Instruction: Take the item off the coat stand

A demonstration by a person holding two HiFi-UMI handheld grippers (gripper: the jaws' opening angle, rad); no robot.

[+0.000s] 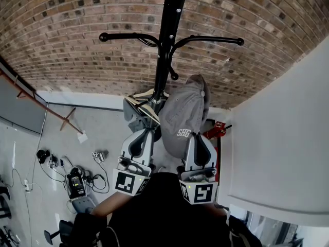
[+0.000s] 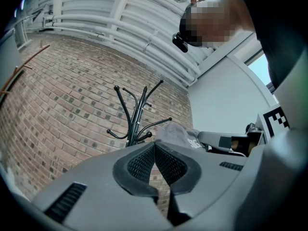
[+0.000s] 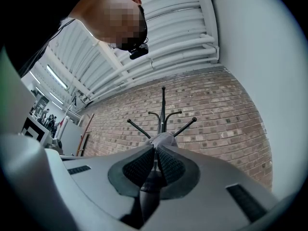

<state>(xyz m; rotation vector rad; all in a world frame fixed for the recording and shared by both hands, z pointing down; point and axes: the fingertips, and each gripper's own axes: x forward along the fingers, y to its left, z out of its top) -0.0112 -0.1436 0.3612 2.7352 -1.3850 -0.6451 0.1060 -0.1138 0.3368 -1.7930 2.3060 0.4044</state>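
A grey cap (image 1: 181,115) with white letters hangs in front of me, just right of the black coat stand (image 1: 165,40). My right gripper (image 1: 197,138) is shut on the cap's lower edge; in the right gripper view grey cloth (image 3: 162,139) is pinched between the pads of that gripper (image 3: 155,149). The stand's hooks (image 3: 185,125) rise behind the cap, and I cannot tell whether it touches one. My left gripper (image 1: 145,133) is shut with nothing in it, low beside the pole. In the left gripper view its jaws (image 2: 154,147) meet, with the cap (image 2: 179,133) to their right.
A brick wall (image 1: 77,60) stands behind the stand. A white wall panel (image 1: 288,138) closes off the right side, with a red object (image 1: 216,130) at its foot. Cables and small devices (image 1: 76,181) lie on the grey floor at left. The stand's pale base (image 1: 146,101) is by the left gripper.
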